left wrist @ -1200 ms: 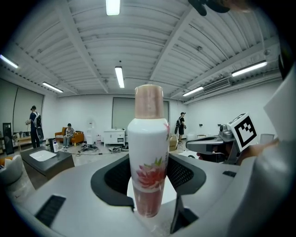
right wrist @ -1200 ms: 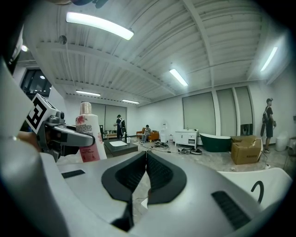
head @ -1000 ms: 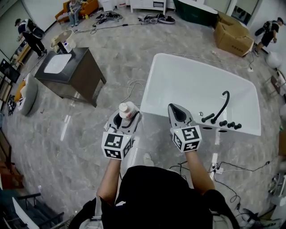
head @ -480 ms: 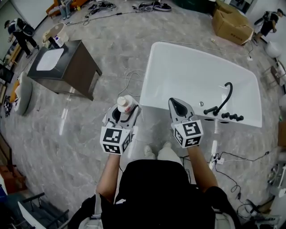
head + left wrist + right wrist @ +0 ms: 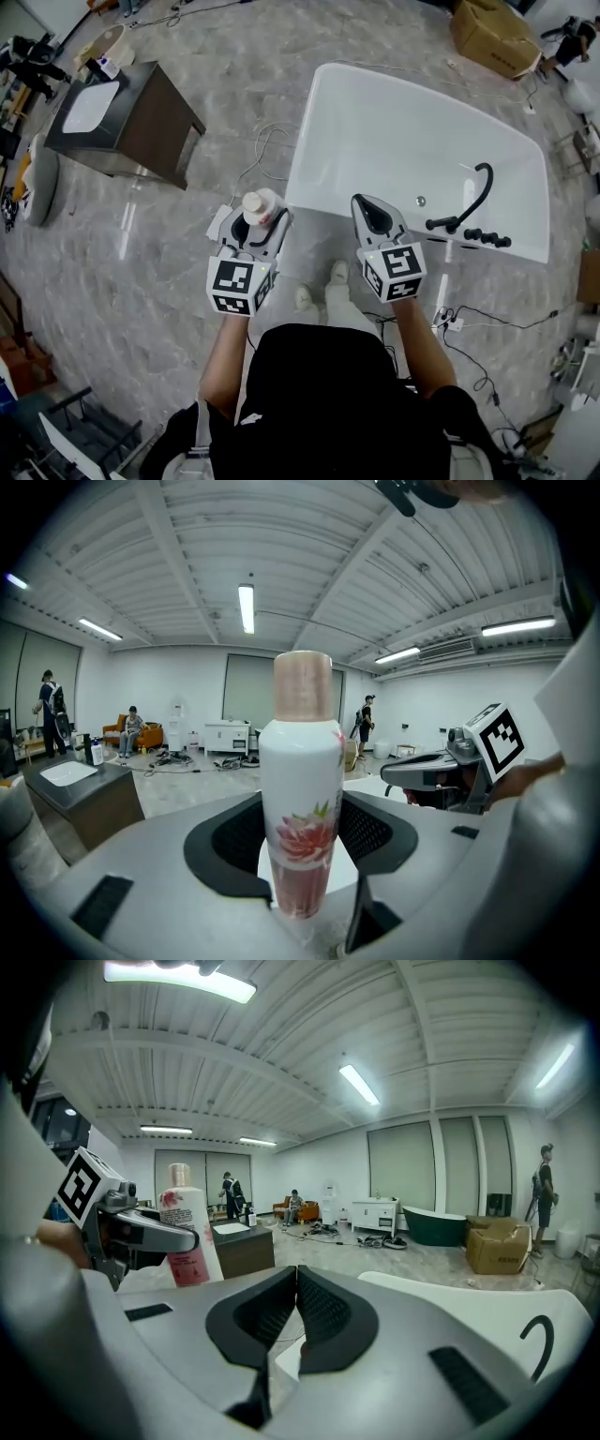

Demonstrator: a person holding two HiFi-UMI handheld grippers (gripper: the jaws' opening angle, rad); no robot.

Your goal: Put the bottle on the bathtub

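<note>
Change since the earlier frame: bathtub and dark cabinet are shifted up and to the left in the head view; both grippers are kept at much the same place in front of the person; the person's shoes are now seen on the floor between the two arms

Item, left gripper: jaws clamped on the lower body of the bottle, one pad on each side; bottle held upright, cap uppermost

Item, bottle: white body, pink flower print, pink lower part, pale pink cap; seen from above in the head view just beside the near left corner of the bathtub, over the marbled floor, not set on the tub rim

Item, right gripper: jaws pressed together, tips meeting, nothing between them; held level with the left gripper, its tips over the near rim of the bathtub

Item, bathtub: white, rectangular, inside bare; black faucet with a row of black knobs mounted on the right-hand deck

Item, dark cabinet: white basin set in its top; standing well apart from the tub, far left

Item, cardboard box: on the floor beyond the tub, upper right

Item, cables: lying loose on the floor beside the tub's left wall; a white power strip near the person's right arm
</note>
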